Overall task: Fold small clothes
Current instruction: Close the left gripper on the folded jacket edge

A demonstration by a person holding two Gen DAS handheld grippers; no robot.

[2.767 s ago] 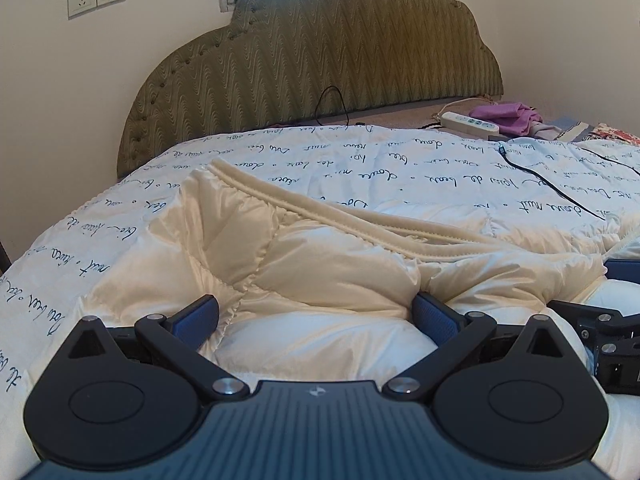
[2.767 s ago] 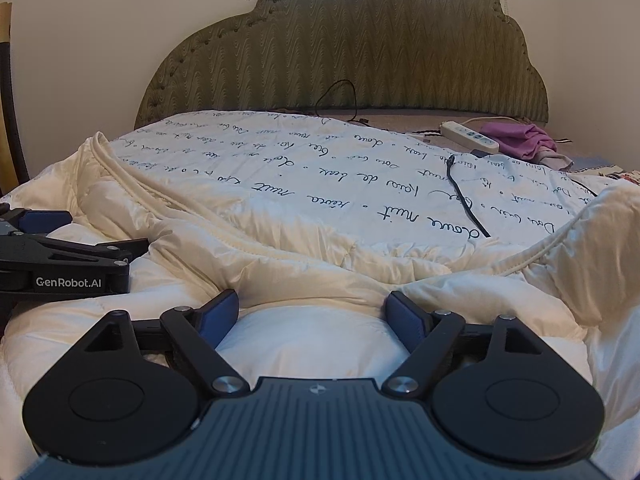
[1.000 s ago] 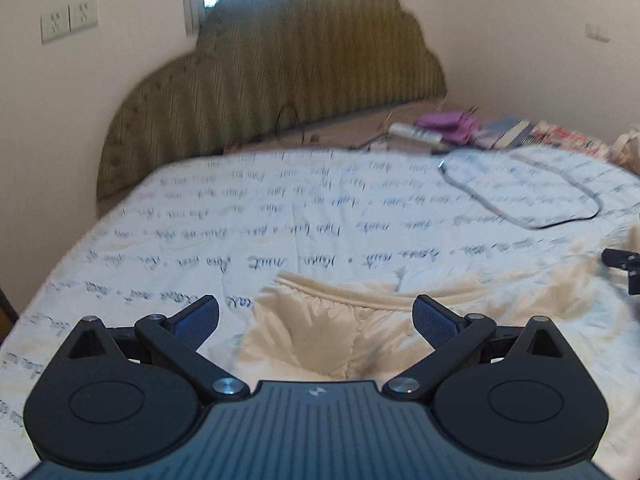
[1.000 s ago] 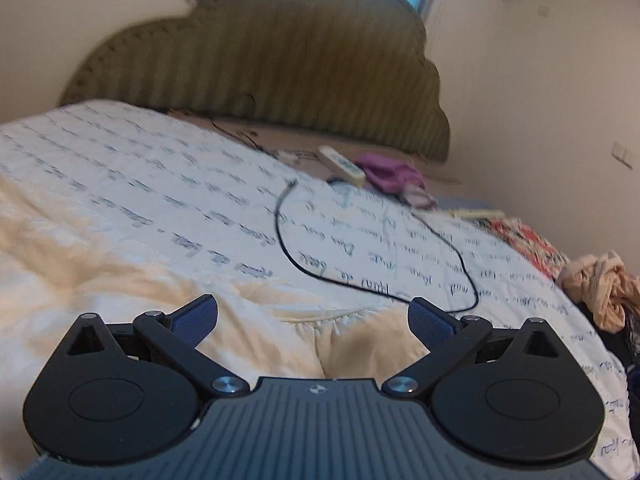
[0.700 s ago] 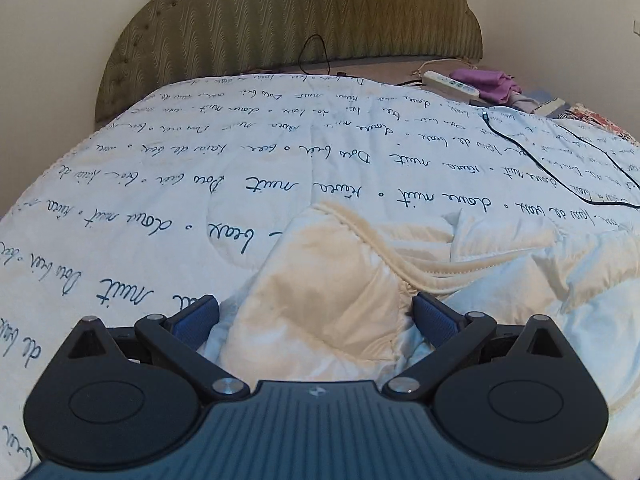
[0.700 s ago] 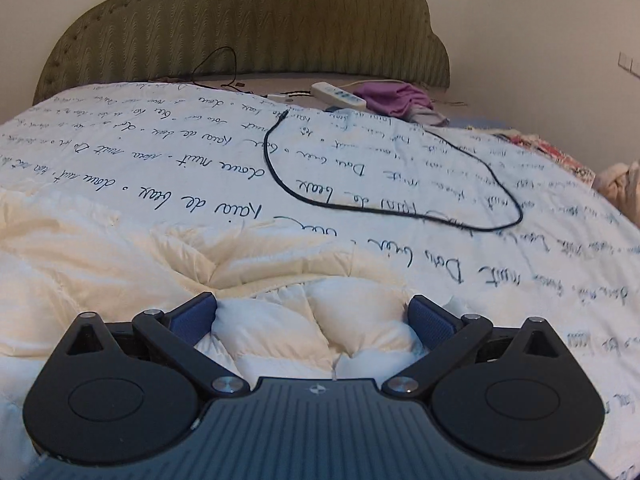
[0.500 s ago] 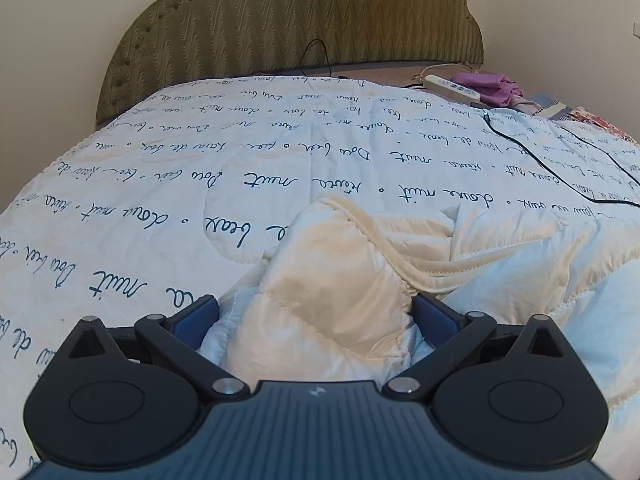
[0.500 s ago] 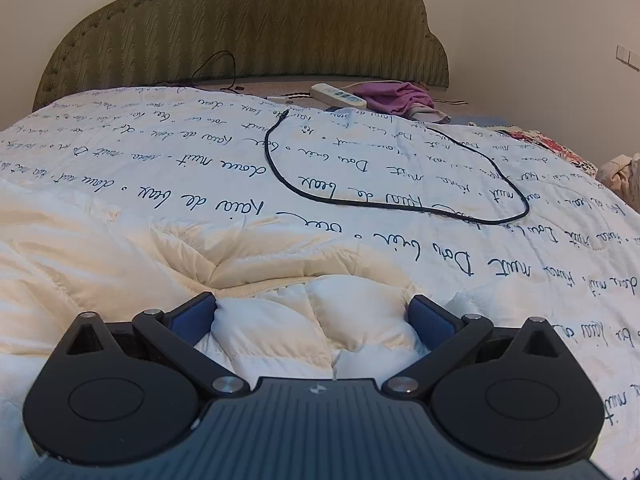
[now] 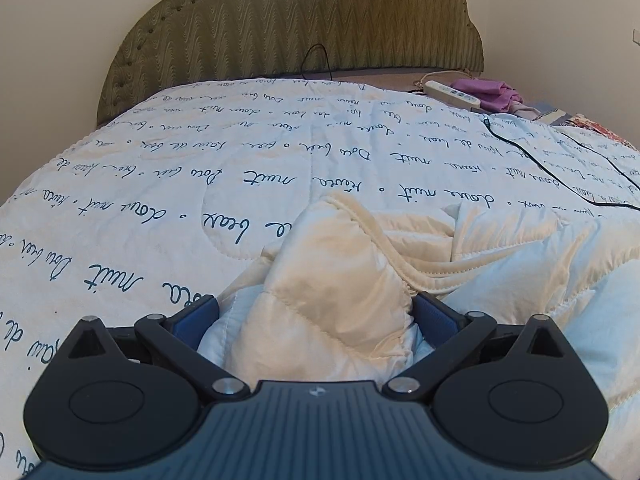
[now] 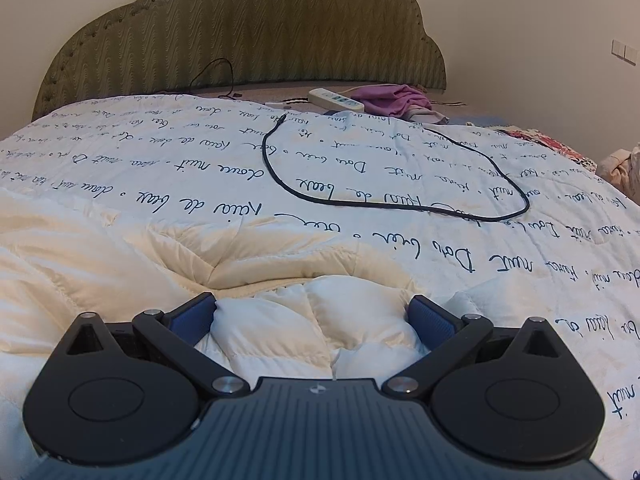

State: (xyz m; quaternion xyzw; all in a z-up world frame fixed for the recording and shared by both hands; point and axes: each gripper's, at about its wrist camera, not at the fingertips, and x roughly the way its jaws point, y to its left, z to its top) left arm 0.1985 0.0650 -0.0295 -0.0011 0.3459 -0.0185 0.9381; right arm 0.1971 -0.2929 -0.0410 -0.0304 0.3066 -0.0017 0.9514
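A cream quilted padded garment [image 9: 332, 276] lies bunched on the white bedspread with blue script [image 9: 240, 152]. My left gripper [image 9: 316, 314] has its jaws spread wide, with a puffy fold of the garment bulging between the blue pads [image 9: 434, 318]. In the right wrist view the same garment [image 10: 120, 248] spreads to the left. My right gripper [image 10: 314, 314] is also wide open, with a padded lump of the garment between its pads [image 10: 192, 316]. Neither gripper pinches the cloth.
A black cable [image 10: 384, 200] loops on the bedspread ahead of the right gripper. A white power strip [image 10: 334, 98] and purple cloth [image 10: 394, 100] lie by the green headboard [image 10: 248, 36]. More clothes [image 10: 624, 168] sit at the far right edge.
Both grippers dropped from a raised position to the garment on the bed and have settled low on it. Their jaws stayed wide open throughout. The garment lies more bunched on the left side.
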